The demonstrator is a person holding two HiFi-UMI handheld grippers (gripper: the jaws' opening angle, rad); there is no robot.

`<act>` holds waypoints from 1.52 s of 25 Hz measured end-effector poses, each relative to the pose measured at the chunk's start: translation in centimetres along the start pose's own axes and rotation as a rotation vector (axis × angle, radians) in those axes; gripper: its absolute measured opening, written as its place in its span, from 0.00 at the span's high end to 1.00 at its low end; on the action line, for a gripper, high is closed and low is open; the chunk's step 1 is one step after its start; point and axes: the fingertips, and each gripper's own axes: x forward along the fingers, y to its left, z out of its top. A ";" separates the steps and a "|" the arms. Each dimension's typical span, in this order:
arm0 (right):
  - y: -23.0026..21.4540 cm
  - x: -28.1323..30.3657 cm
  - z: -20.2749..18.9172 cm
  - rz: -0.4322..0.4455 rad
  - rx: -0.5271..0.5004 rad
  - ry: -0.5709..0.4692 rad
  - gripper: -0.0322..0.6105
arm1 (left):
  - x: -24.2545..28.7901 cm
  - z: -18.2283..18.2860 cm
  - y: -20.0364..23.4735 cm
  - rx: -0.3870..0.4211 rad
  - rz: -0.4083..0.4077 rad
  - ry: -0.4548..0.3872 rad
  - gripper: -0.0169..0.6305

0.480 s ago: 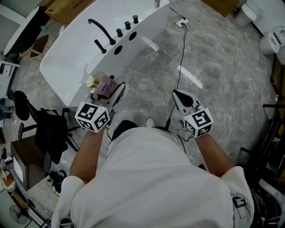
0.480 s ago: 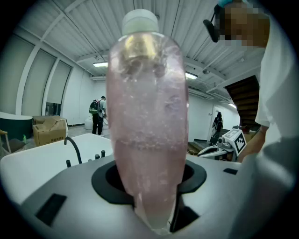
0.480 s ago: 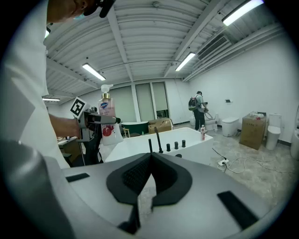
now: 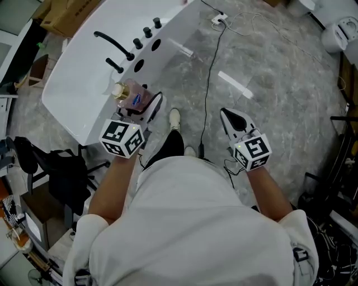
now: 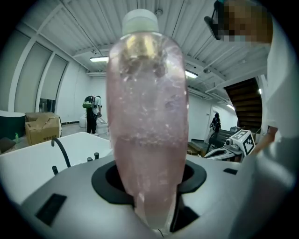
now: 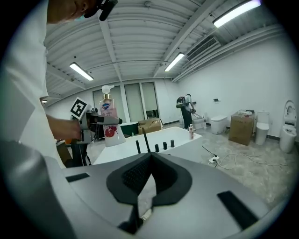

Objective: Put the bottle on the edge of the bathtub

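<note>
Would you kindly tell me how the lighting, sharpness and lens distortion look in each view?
Head view: sharp and evenly lit; a pale streak on the floor is likely lamp glare. Left gripper view: strong fisheye with dark corners; the bottle fills the centre, so close it looks soft. Right gripper view: same fisheye; the ceiling lamp is blown out to white.

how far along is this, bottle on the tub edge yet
Done: the left gripper is clamped on the bottle. In hand: it hangs upright above the bathtub rim near the black taps. Left: lower it onto the rim and release. The right gripper is shut, empty.
</note>
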 end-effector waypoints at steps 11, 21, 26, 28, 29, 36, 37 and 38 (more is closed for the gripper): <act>-3.6 8.7 5.4 -0.046 0.047 0.031 0.79 | 8.6 3.8 8.3 -0.019 -0.062 0.005 0.63; -7.5 14.7 9.6 -0.120 0.079 0.026 0.79 | 17.8 6.4 15.4 -0.016 -0.105 0.009 0.63; -12.3 16.2 9.8 -0.138 0.126 0.040 0.79 | 23.9 6.9 18.3 -0.010 -0.089 0.031 0.63; -15.0 17.1 10.0 -0.127 0.133 0.046 0.79 | 26.8 7.1 19.3 -0.011 -0.070 0.041 0.63; -16.6 17.7 10.2 -0.118 0.134 0.051 0.79 | 28.4 7.1 19.8 -0.008 -0.061 0.044 0.63; -28.0 21.6 13.1 -0.041 0.105 0.077 0.79 | 38.8 7.8 23.1 -0.019 0.022 0.037 0.63; -29.7 22.1 13.6 -0.030 0.094 0.082 0.79 | 40.3 8.0 23.6 -0.022 0.039 0.032 0.63; -31.3 22.5 13.9 -0.021 0.091 0.088 0.79 | 41.8 8.1 24.2 -0.022 0.055 0.031 0.63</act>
